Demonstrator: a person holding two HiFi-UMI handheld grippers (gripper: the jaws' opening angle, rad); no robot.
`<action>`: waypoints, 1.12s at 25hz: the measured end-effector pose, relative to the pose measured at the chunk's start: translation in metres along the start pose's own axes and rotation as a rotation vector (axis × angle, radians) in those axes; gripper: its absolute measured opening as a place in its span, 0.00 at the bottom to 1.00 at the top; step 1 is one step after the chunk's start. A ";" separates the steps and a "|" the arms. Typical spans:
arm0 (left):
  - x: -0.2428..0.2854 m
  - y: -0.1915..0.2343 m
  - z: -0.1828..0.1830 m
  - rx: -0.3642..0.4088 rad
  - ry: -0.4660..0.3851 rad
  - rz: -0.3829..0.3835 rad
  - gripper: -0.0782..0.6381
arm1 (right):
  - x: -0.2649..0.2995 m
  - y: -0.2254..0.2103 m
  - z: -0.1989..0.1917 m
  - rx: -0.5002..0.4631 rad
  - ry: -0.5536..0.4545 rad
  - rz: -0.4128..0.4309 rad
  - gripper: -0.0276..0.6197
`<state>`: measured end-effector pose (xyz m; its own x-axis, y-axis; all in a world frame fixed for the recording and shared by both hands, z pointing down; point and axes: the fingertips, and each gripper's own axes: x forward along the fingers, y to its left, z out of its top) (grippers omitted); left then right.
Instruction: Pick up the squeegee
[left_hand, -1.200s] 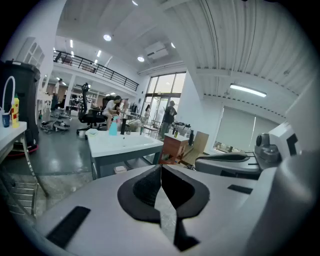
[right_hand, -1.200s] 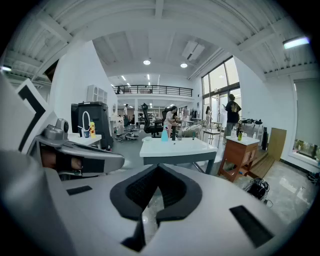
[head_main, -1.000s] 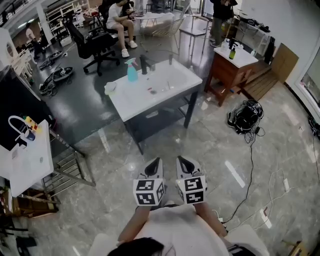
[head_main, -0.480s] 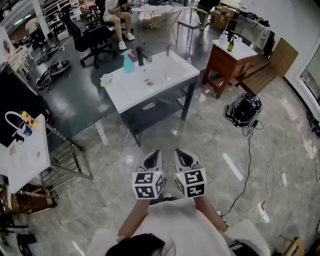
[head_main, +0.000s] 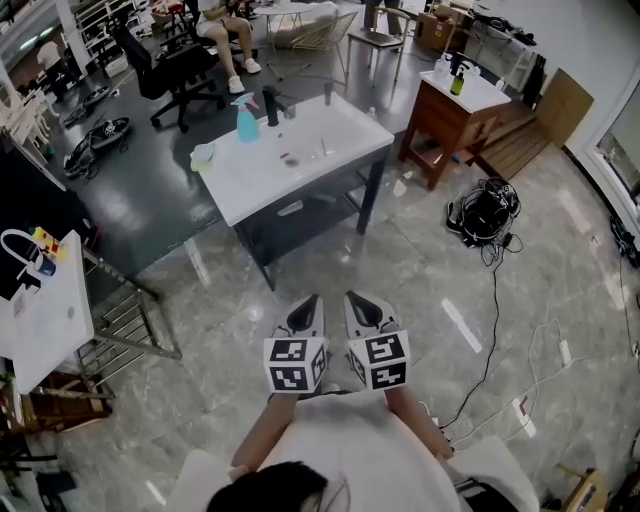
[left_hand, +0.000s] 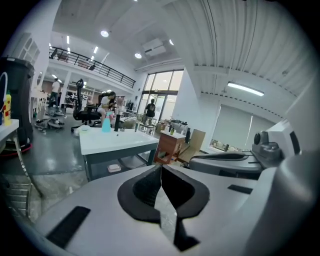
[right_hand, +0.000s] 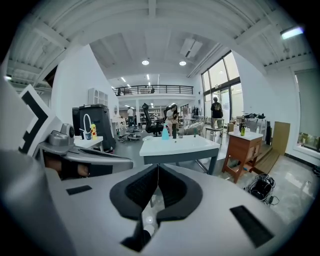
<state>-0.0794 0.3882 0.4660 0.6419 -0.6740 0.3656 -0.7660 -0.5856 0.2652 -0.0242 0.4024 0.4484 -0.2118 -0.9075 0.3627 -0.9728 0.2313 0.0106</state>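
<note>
Head view, approach stage: left tongs (head_main: 310, 303) and right tongs (head_main: 354, 300) side by side, both clamped shut on nothing, facing white surface (head_main: 270, 185) at 11 o'clock; squeegee too small to pick out, probably there; next, closing in, spotting it, opening one pair
</note>
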 end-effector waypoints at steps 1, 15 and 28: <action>0.003 0.001 0.002 0.004 0.001 -0.004 0.14 | 0.003 -0.001 0.002 -0.002 -0.006 0.008 0.09; 0.076 0.037 0.030 -0.009 0.030 -0.028 0.14 | 0.074 -0.040 0.026 -0.012 -0.001 0.006 0.09; 0.143 0.095 0.059 -0.006 0.083 -0.045 0.14 | 0.162 -0.063 0.038 0.044 0.074 -0.006 0.09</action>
<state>-0.0579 0.2093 0.4905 0.6705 -0.6074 0.4260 -0.7369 -0.6116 0.2879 -0.0008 0.2277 0.4708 -0.1999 -0.8803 0.4302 -0.9776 0.2087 -0.0272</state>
